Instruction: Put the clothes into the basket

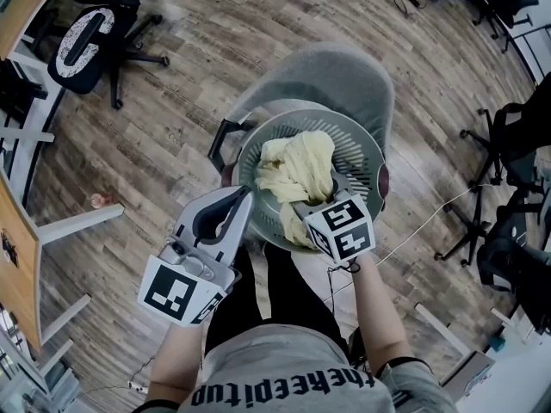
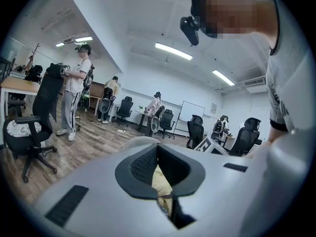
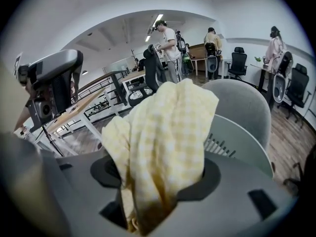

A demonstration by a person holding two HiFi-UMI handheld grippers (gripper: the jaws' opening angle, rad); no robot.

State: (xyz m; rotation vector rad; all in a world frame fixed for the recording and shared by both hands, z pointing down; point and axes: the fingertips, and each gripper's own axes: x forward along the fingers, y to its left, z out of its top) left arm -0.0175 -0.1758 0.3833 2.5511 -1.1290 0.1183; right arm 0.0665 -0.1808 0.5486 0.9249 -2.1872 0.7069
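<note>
A pale yellow checked cloth (image 1: 297,169) lies heaped in a round grey-green slatted basket (image 1: 366,144) that sits on a grey chair (image 1: 344,71). My right gripper (image 1: 317,194) reaches down into the basket's near side. In the right gripper view the cloth (image 3: 163,132) hangs bunched between its wide-set jaws, which stand open around it (image 3: 153,181), and the basket wall (image 3: 237,142) shows behind. My left gripper (image 1: 244,194) hovers at the basket's left rim, shut and empty. In the left gripper view its pads meet (image 2: 158,154), with a strip of the cloth (image 2: 160,184) showing below.
A black office chair (image 1: 90,37) stands at the far left beside white desk legs (image 1: 77,222). More black chairs (image 1: 508,162) crowd the right edge, and a thin cable (image 1: 430,222) runs over the wood floor. Several people stand in the room (image 2: 76,93).
</note>
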